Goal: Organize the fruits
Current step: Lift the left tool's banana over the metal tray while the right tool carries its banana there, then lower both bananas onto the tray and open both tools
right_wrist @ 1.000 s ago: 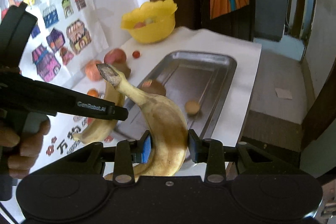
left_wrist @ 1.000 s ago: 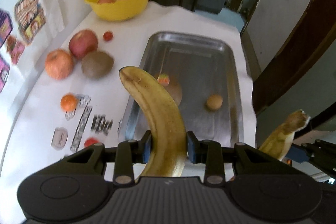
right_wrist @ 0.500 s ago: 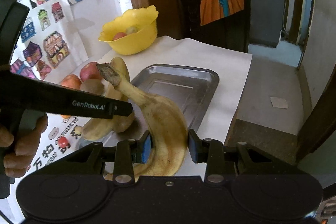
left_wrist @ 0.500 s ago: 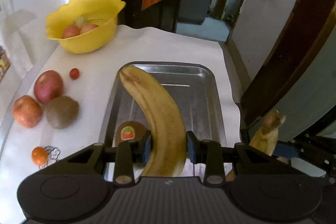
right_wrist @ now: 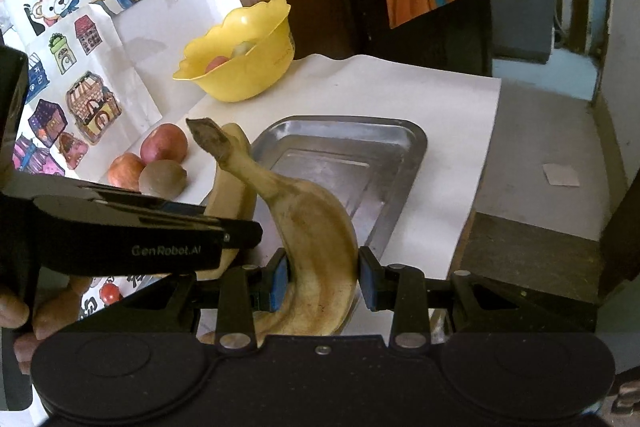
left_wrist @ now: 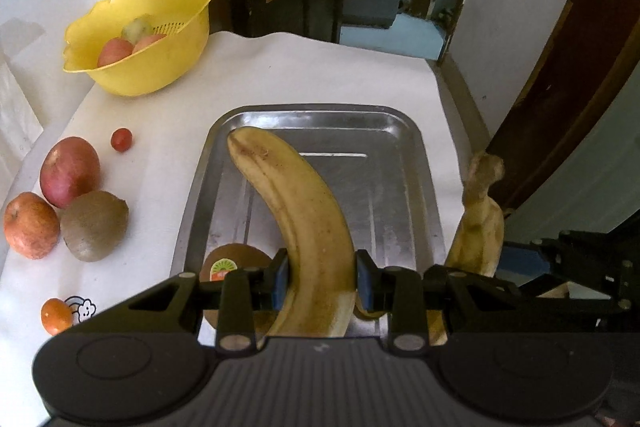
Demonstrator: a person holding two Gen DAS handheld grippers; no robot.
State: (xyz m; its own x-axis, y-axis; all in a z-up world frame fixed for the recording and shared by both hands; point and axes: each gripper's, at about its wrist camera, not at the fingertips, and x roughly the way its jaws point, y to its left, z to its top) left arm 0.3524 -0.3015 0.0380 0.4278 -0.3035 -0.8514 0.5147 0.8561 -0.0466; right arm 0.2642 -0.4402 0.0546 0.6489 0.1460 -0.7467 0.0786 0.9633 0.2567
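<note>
Here both tools are clamped on fruit. The left tool (left_wrist: pixel 320 285) grips a banana (left_wrist: pixel 296 211) near its lower end, blue pads pressed on both sides, the fruit's blunt tip reaching out over the metal tray (left_wrist: pixel 424 163). The right tool (right_wrist: pixel 320 285) is closed on a second banana (right_wrist: pixel 316 227), whose dark stem (right_wrist: pixel 208 139) points up and away toward the wall; this one hangs above the tray's near edge and the white-covered bench (right_wrist: pixel 440 115). In the right view the left tool's black body crosses the foreground with a hand (right_wrist: pixel 24 311) behind it.

In the tray lies a kiwi (left_wrist: pixel 228 263) with a sticker, just left of the left-hand banana. Out on the bench to the left sit two apples (left_wrist: pixel 70 171), another kiwi (left_wrist: pixel 94 225) and small red tomatoes (left_wrist: pixel 121 139); a yellow bowl (left_wrist: pixel 160 67) with more fruit stands at the far end.

The step in hand looks like delivering both bananas to the tray. Next, each should be lowered until it rests on the tray floor, clear of the kiwi, before the pads let go.

Compared with a second ago, both tools have come forward and lower: the tray now fills the centre of the left view, and a small round fruit seen in it then is no longer visible.
</note>
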